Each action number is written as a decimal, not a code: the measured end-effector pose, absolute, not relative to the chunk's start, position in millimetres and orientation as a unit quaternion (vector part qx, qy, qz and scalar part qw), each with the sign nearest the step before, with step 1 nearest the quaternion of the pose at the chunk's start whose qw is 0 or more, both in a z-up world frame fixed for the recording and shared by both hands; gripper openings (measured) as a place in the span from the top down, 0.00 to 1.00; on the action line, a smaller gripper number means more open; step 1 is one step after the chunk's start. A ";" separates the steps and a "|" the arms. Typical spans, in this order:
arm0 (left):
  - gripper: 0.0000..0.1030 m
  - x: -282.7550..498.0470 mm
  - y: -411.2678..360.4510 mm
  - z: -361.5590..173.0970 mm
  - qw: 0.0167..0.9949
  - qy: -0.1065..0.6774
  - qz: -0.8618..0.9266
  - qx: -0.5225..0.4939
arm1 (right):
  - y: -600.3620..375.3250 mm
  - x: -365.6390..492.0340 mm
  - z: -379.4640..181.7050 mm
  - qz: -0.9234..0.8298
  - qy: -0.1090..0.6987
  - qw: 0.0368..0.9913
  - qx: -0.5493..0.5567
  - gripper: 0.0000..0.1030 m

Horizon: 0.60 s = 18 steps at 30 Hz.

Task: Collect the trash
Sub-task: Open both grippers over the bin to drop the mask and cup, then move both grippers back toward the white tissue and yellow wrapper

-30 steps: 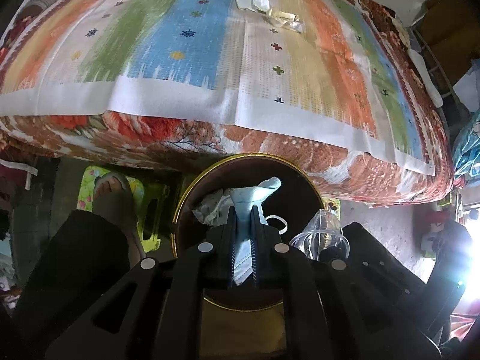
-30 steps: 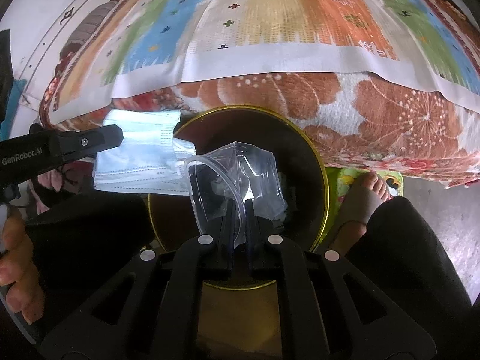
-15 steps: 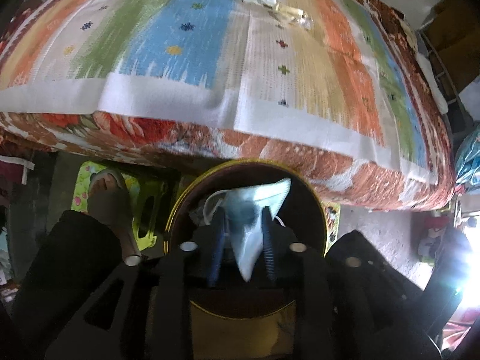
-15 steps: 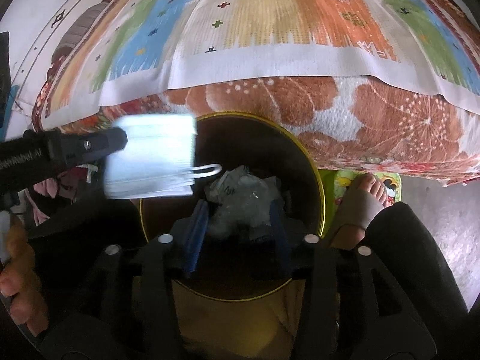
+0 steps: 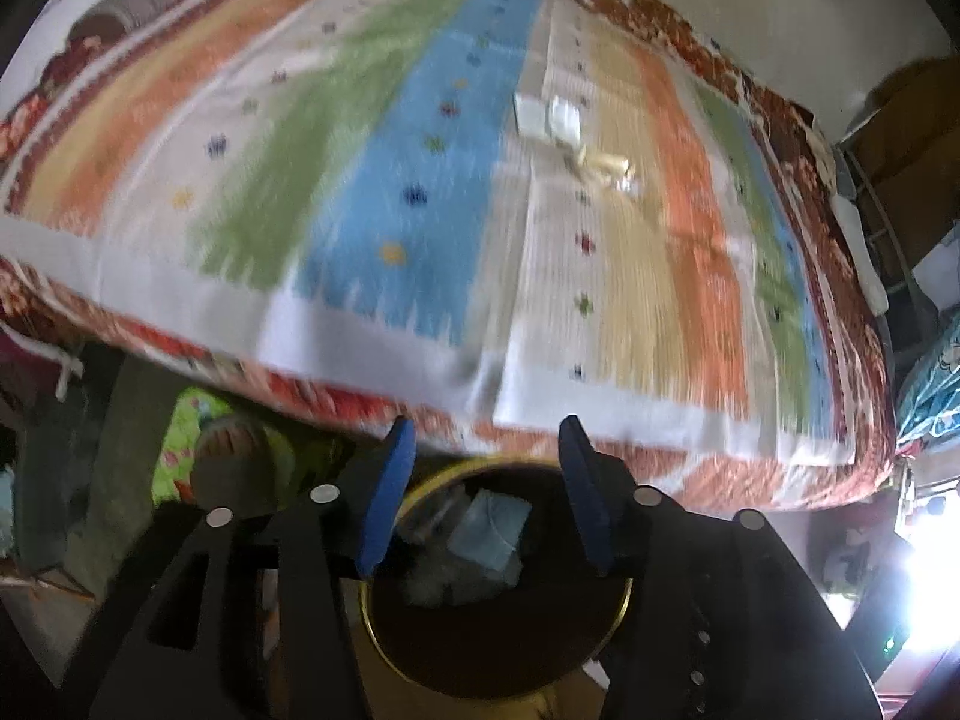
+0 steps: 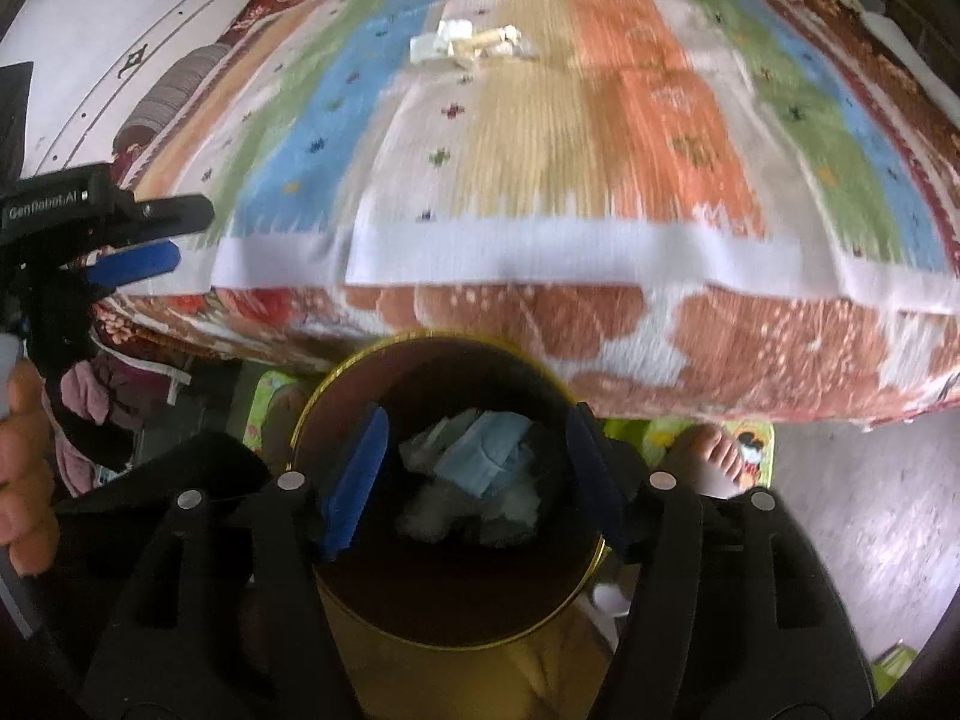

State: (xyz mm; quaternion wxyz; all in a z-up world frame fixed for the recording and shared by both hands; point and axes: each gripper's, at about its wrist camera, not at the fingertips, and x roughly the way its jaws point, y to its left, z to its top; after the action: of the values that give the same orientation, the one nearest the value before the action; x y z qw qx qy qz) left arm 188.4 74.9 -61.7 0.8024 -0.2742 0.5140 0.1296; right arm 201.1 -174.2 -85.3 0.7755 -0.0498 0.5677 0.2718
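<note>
Fingers spread wide on both: left gripper (image 5: 486,480) and right gripper (image 6: 474,480) empty, parked right over the gold-rimmed bin (image 6: 591,558) between the knees, handy for dropping stuff straight in. Blue face mask (image 6: 486,459) and crumpled plastic in the bin. More scraps (image 6: 474,45) out on the striped bedspread (image 6: 540,150), well apart from both, probably next up.

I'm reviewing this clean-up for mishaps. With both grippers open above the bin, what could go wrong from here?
1. The blue face mask lies on top of the pile in the gold-rimmed bin; light trash heaped there might spill out.
2. The scraps left on the striped blanket lie far across the bed; the right gripper may nudge the bin when reaching.
3. The left gripper is blurred, so misjudging is possible.
</note>
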 end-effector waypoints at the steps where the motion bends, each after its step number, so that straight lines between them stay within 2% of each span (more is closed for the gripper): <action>1: 0.46 190.0 75.4 -60.0 0.806 0.509 0.130 -0.272 | -173.7 204.3 -82.6 0.276 0.564 0.777 -0.044 0.39; 8: 0.45 213.6 103.1 -65.1 0.802 0.484 0.128 -0.325 | -158.5 222.5 -67.9 0.297 0.527 0.795 -0.047 0.32; 18: 0.42 256.5 127.7 -72.0 0.826 0.448 0.117 -0.321 | -131.6 254.4 -61.8 0.310 0.480 0.816 -0.090 0.27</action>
State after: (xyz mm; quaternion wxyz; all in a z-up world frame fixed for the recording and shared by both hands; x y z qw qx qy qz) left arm 256.5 127.7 -72.0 0.8261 -0.3208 0.4484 0.1167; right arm 254.4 -131.6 -61.8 0.8161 -0.0901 0.4796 0.3096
